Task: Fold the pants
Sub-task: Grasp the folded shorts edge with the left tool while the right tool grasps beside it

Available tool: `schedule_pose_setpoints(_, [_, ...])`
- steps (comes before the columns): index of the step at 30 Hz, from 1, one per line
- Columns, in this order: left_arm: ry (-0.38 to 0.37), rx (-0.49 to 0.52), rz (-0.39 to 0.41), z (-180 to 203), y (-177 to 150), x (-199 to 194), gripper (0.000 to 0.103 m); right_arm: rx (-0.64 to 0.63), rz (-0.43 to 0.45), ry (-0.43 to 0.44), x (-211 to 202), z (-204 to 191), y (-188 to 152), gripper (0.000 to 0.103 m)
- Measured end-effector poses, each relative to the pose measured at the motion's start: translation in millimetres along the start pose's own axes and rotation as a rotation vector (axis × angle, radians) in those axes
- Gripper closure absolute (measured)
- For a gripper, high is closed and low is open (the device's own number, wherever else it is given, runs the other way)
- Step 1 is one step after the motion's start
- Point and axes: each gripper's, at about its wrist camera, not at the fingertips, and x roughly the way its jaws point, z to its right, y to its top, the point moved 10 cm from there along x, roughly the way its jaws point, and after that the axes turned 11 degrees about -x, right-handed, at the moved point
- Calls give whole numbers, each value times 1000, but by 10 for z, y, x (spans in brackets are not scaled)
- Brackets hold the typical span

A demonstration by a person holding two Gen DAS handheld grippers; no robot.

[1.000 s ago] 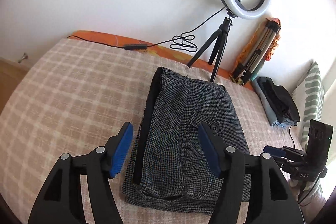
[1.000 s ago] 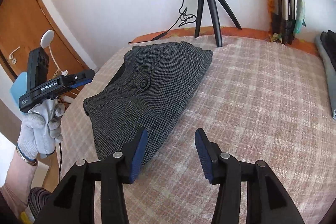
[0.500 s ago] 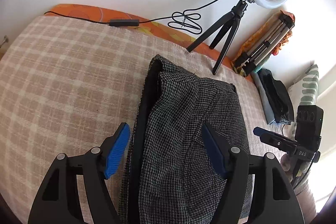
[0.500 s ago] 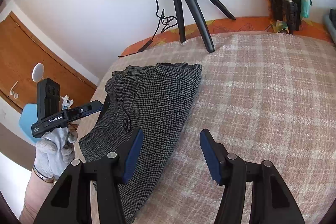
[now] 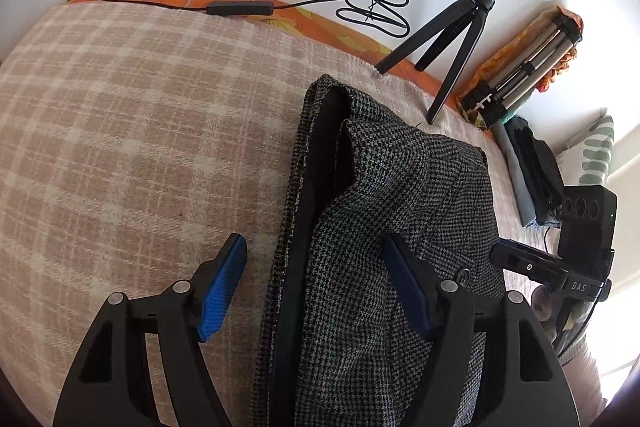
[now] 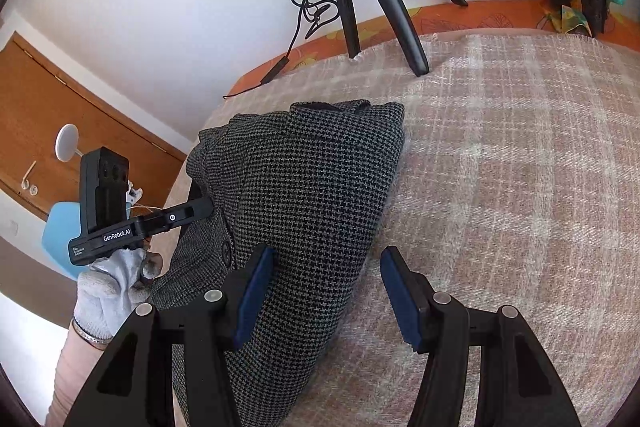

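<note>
Straddling folded pants (image 5: 384, 227) on the bed (image 5: 120, 131), left gripper (image 5: 316, 287) and right gripper (image 6: 326, 291) gaping wide, gripping nothing.

Both fisheye wrist views look steeply down, close over the folded grey houndstooth wool pants (image 5: 392, 227) on the beige checked blanket (image 5: 132, 131). The left view faces 1 o'clock toward the white ring light on its black tripod (image 5: 460, 27); the right view faces 11 o'clock. Both share pants, blanket, tripod.
</note>
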Motion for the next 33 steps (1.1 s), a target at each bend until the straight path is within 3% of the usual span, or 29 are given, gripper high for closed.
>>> schedule_pose_setpoints(13, [-30, 12, -2, 66, 63, 70, 30, 26, 12, 45, 248, -12, 81, 43])
schedule_pose_setpoints(18, [-26, 60, 15, 151, 39, 135, 30, 27, 33, 72, 365, -75, 171, 46])
schedule_pose_setpoints(19, [-26, 65, 16, 169, 53, 147, 31, 23, 36, 73, 407, -91, 209, 48])
schedule_pose_setpoints(20, [-30, 70, 12, 193, 59, 163, 41, 19, 33, 71, 440, -105, 218, 55])
schedule_pose_setpoints(24, [-23, 84, 29, 230, 84, 190, 53, 6, 42, 46, 514, -134, 255, 71])
schedule_pose_setpoints(29, [-18, 75, 68, 231, 98, 132, 66, -111, 69, -50, 473, -320, 277, 80])
schedule_pose_setpoints(33, [30, 127, 108, 294, 75, 82, 73, -177, 80, -107, 467, -454, 333, 82])
